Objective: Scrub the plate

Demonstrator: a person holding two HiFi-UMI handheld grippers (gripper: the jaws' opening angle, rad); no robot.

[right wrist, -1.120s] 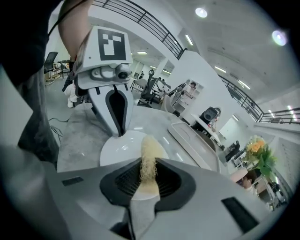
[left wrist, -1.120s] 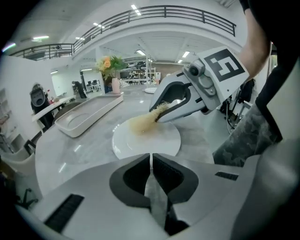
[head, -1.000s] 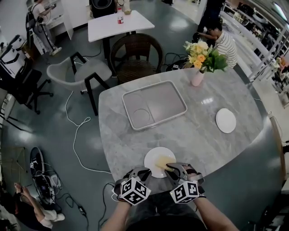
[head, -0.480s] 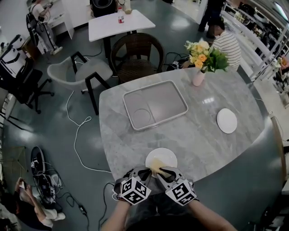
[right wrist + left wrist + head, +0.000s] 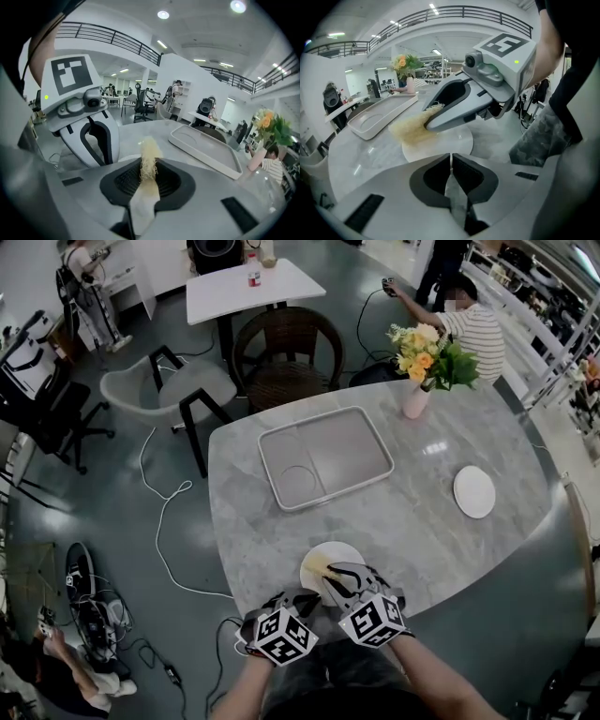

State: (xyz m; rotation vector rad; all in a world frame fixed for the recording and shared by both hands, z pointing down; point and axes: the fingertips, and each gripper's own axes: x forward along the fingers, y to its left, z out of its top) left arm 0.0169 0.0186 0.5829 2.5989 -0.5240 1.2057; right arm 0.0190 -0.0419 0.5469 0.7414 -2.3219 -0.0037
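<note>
A white plate point(image 5: 345, 553) lies near the front edge of the marble table point(image 5: 422, 521). My right gripper point(image 5: 330, 572) is shut on a yellow fibrous scrubber point(image 5: 316, 565) and presses it on the plate's left part. In the right gripper view the scrubber point(image 5: 149, 157) sticks up from between the jaws of that gripper point(image 5: 149, 177). My left gripper point(image 5: 302, 600) is at the plate's near-left rim. In the left gripper view this gripper point(image 5: 451, 161) is shut at the rim of the plate point(image 5: 445, 144), with the scrubber point(image 5: 411, 129) beyond.
A grey tray point(image 5: 325, 457) sits mid-table. A pink vase of flowers point(image 5: 414, 399) stands at the back right, and a second white plate point(image 5: 473, 491) lies at the right. Chairs point(image 5: 281, 348) and a seated person point(image 5: 466, 324) are behind the table. The table's front edge is just under my grippers.
My right gripper has slid the scrubber leftward across the plate, from its right side to its left. The left gripper stayed at the plate's near rim.
</note>
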